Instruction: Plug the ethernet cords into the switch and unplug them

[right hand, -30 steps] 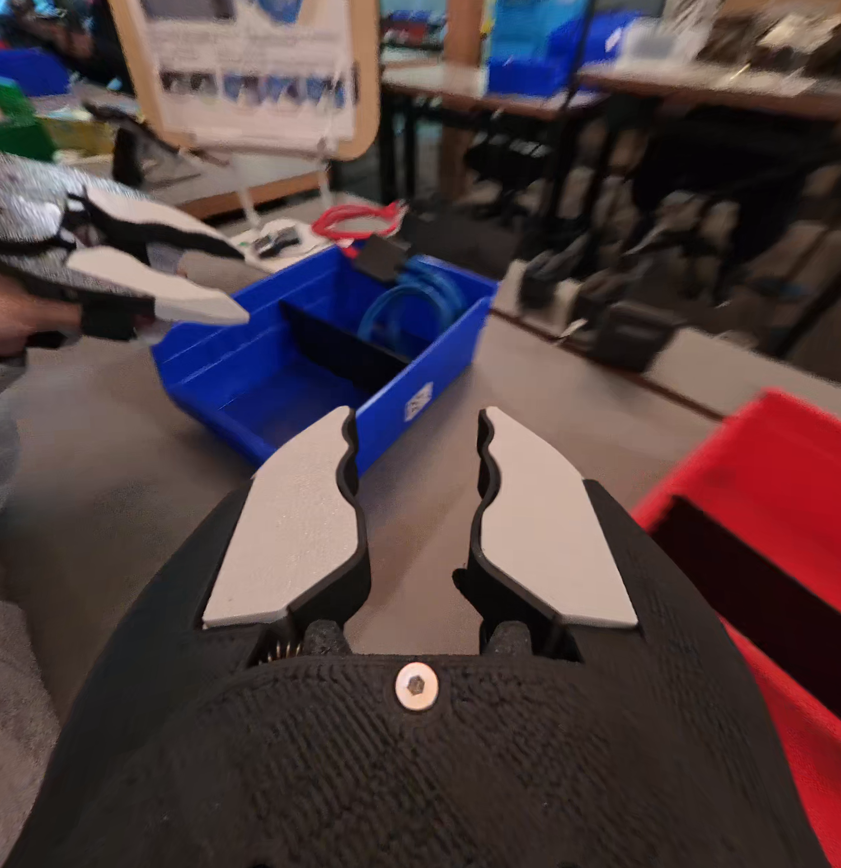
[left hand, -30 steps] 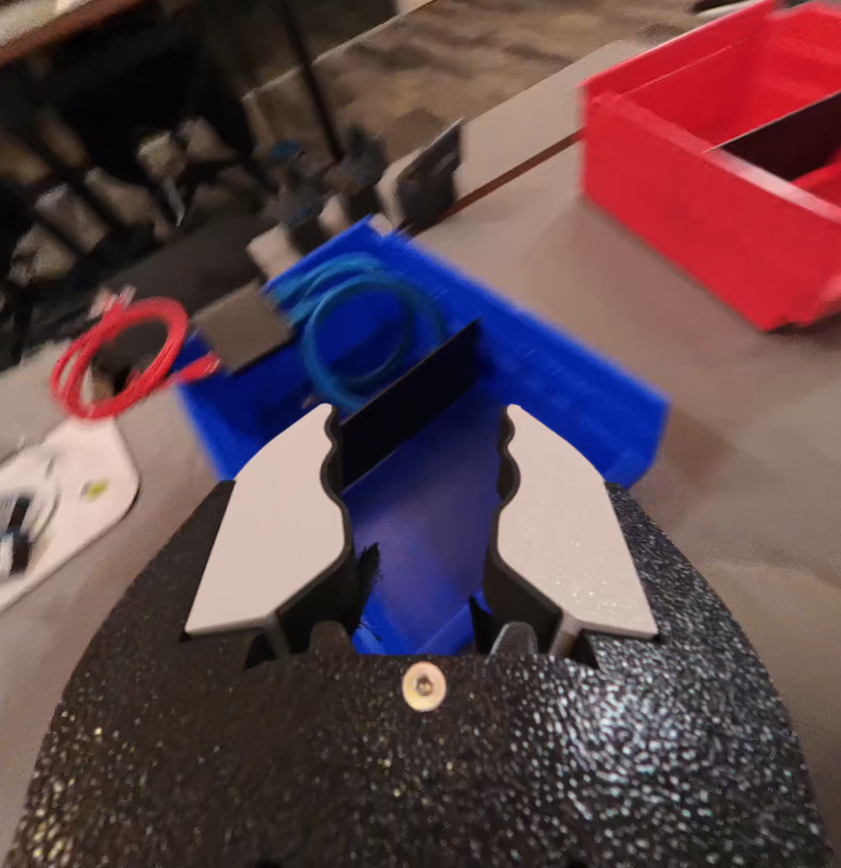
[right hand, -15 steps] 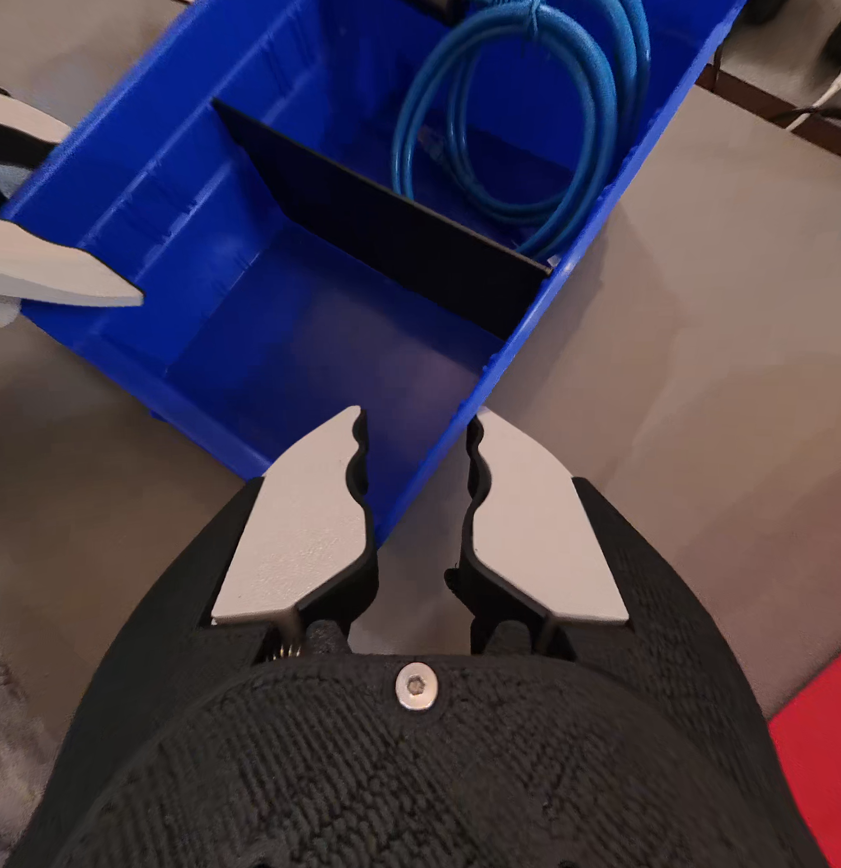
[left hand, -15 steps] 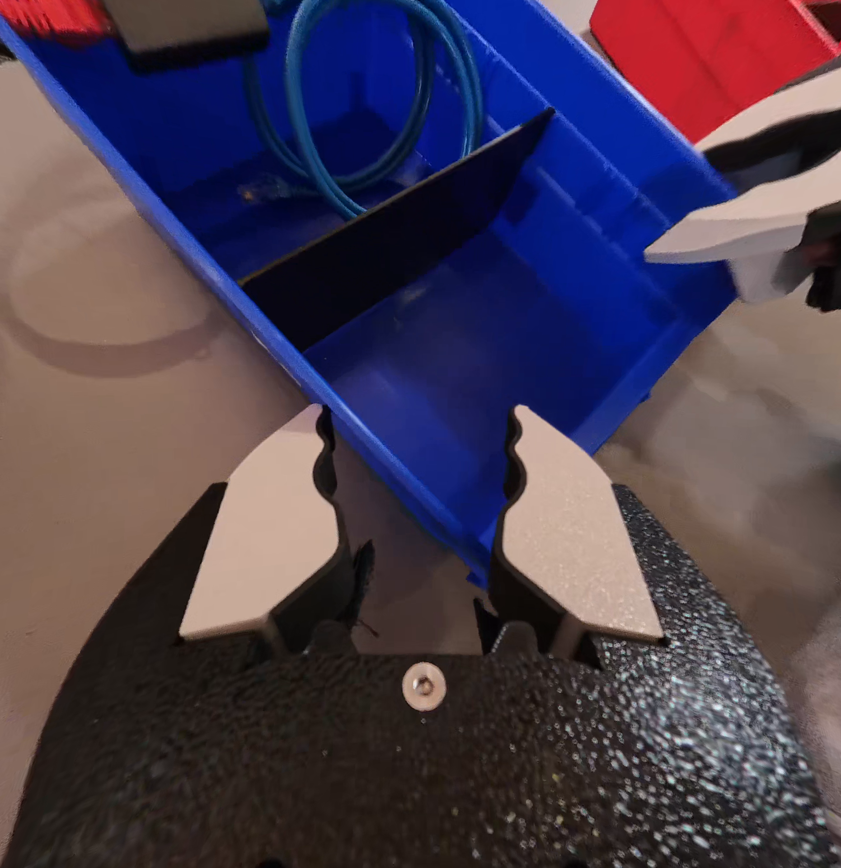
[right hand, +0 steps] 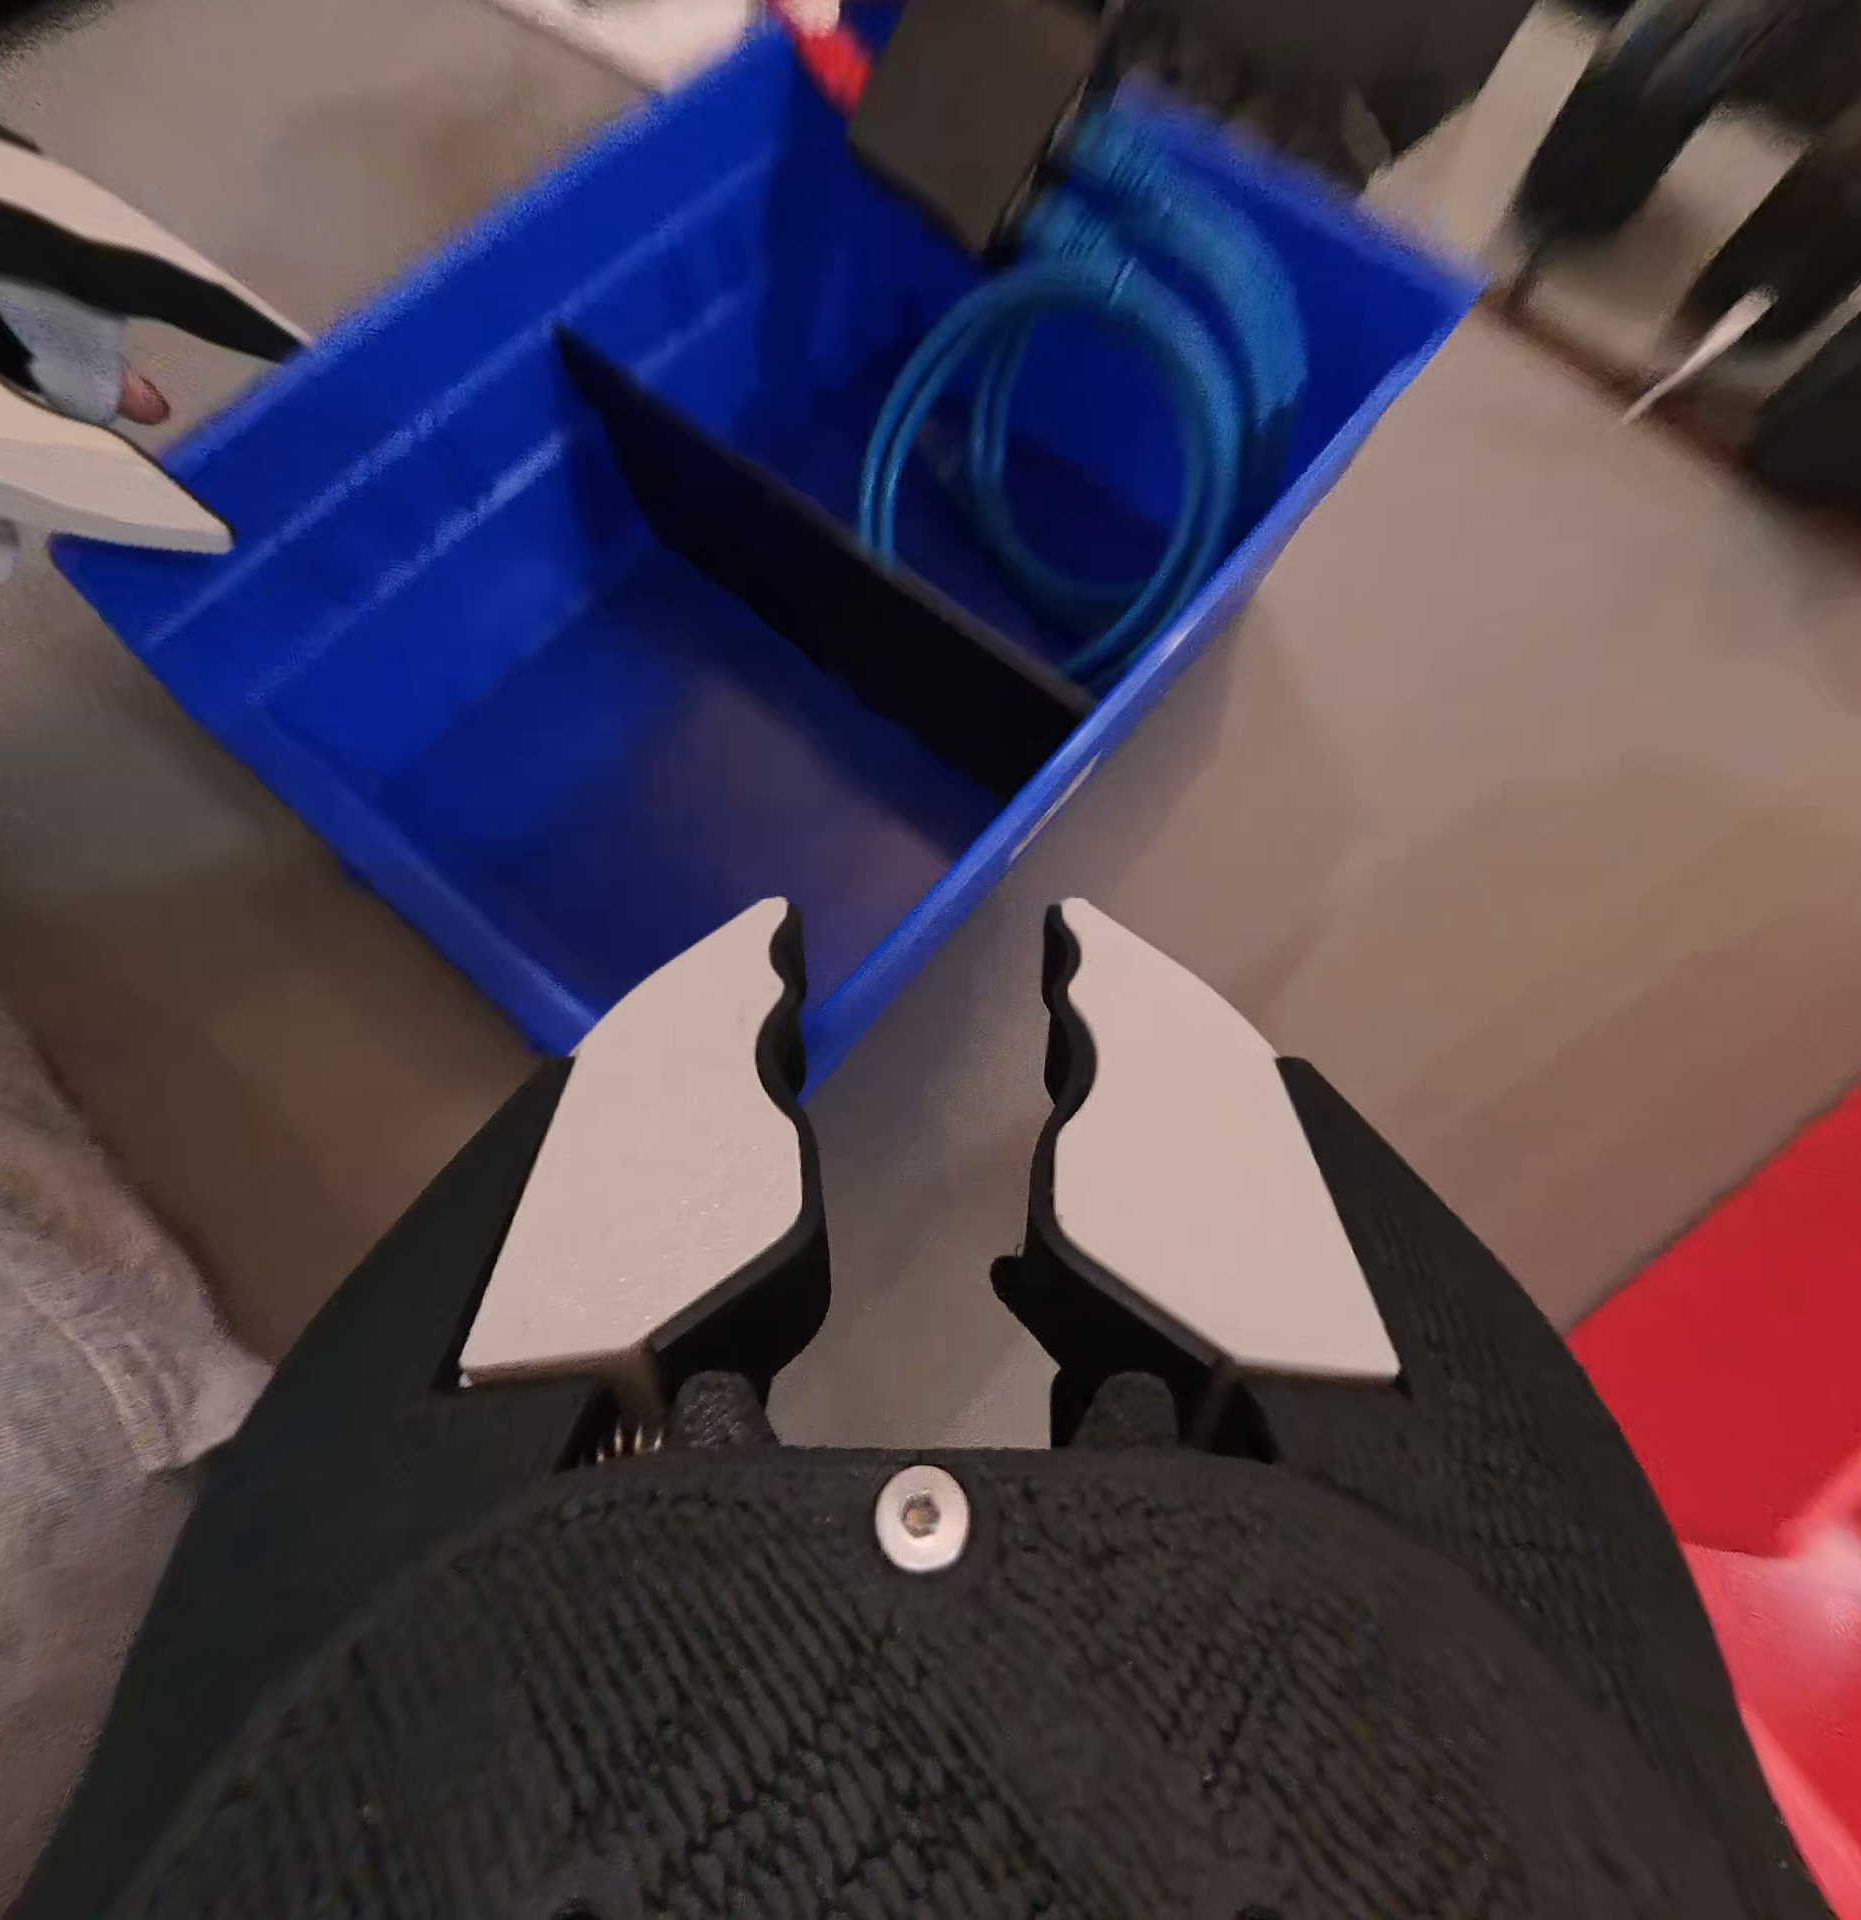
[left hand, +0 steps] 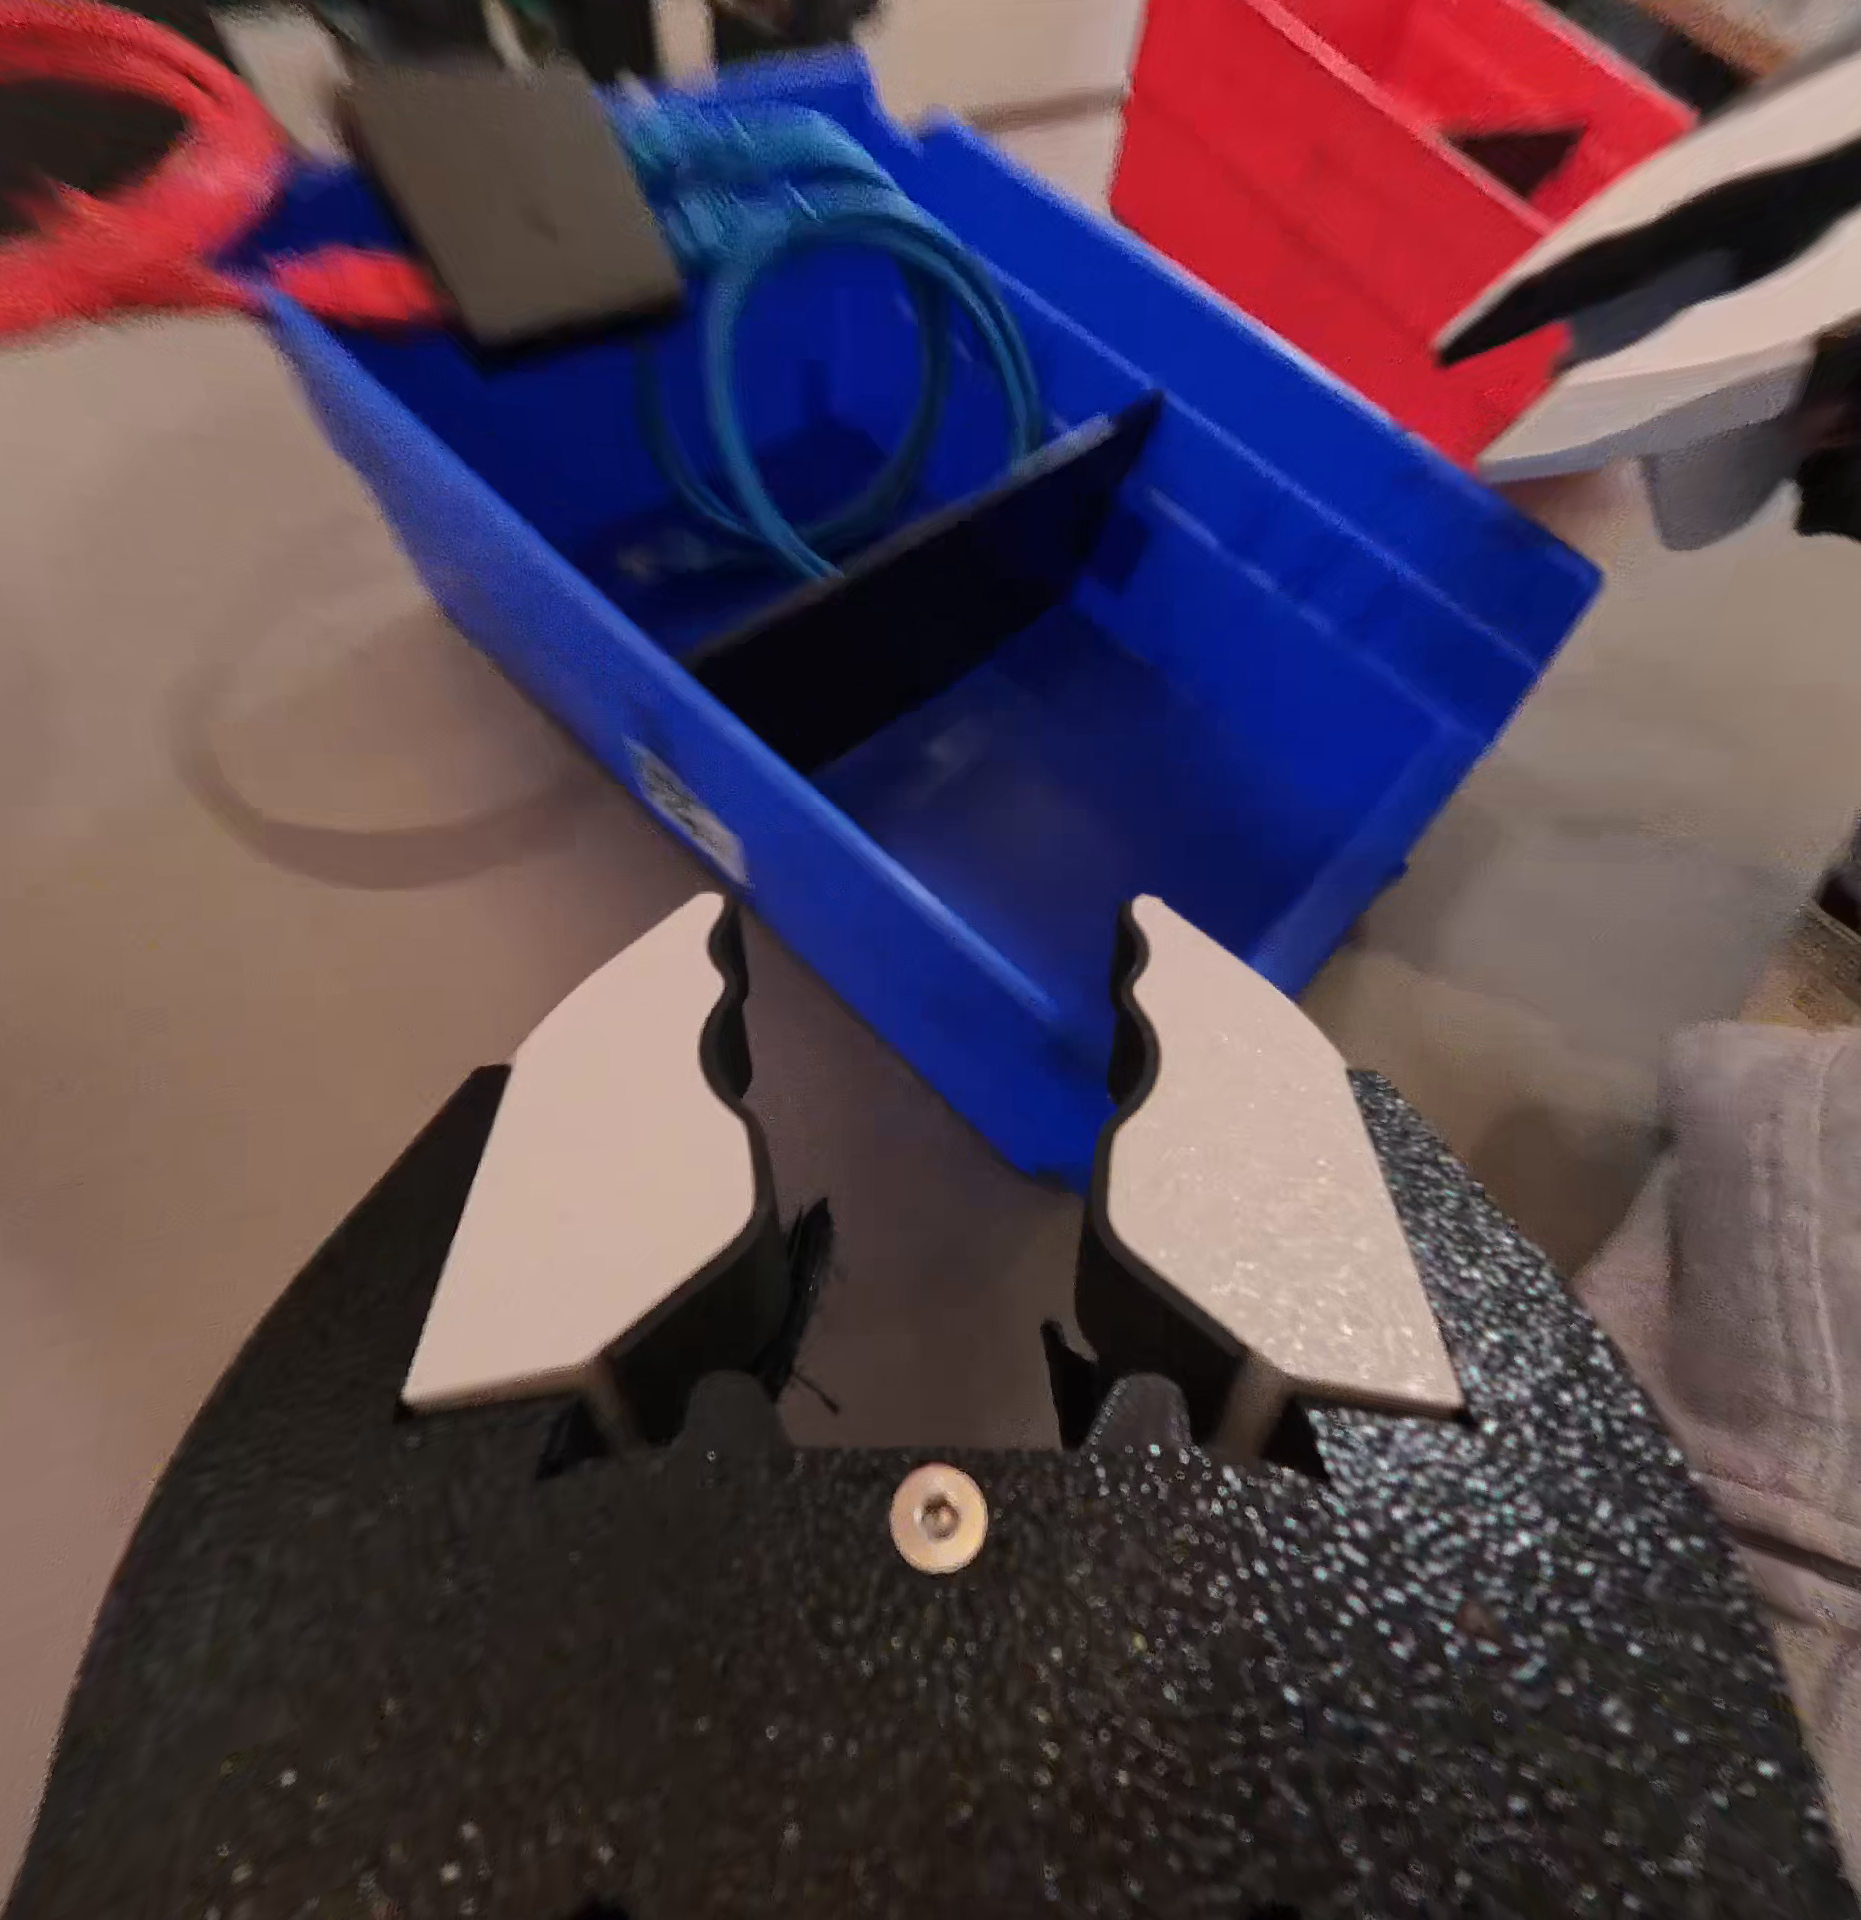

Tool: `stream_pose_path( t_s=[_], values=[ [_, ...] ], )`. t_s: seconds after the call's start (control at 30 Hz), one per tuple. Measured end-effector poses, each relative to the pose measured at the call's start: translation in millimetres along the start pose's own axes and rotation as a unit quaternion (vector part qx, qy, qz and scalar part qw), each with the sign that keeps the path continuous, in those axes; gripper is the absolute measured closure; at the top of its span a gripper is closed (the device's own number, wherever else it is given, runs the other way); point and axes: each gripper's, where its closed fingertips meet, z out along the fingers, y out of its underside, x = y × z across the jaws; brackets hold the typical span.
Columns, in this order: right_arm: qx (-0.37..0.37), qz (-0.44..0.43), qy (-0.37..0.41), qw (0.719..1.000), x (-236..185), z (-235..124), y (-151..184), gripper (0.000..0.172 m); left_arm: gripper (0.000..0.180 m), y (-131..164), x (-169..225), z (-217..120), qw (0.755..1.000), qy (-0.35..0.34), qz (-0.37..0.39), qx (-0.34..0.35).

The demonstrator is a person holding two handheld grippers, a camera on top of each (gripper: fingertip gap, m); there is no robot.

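Where the bin's far compartment lies, blue cord (right hand: 1071, 457) beyond hand-held gripper (right hand: 921, 966).

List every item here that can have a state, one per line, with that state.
Left tongs: open, holding nothing.
Right tongs: open, holding nothing.
Blue bin: near compartment bare, far one occupied.
Blue cord: coiled in far compartment.
Red cord: looped outside the bin.
Switch: perched at the bin's far end.

A workshop or lab. Plastic parts bins, a blue bin (right hand: 406, 582) and a red bin (left hand: 1321, 177), sit on a plain tabletop (right hand: 1477, 727) ahead of the gripper. Beyond stand blurred dark furniture legs.
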Motion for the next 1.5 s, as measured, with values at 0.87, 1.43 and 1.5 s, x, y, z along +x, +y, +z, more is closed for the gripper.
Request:
stream_pose_path(
  t_s=[0.87,1.43,1.5],
  values=[
    [-0.034,-0.387,-0.132,0.912,-0.7,195.4,-144.8,0.081,0.121,-83.7,-141.1,-15.9,0.902,-0.245,0.045,0.353],
    [-0.040,-0.489,-0.029,0.871,1.8,186.7,-149.0,0.107,0.118,-76.9,-136.3,2.7,0.920,-0.239,0.080,0.301],
    [0.005,-0.486,-0.017,0.874,-3.1,166.5,-161.6,0.107,0.118,-80.7,-132.1,0.6,0.924,-0.223,0.075,0.303]
  ],
)
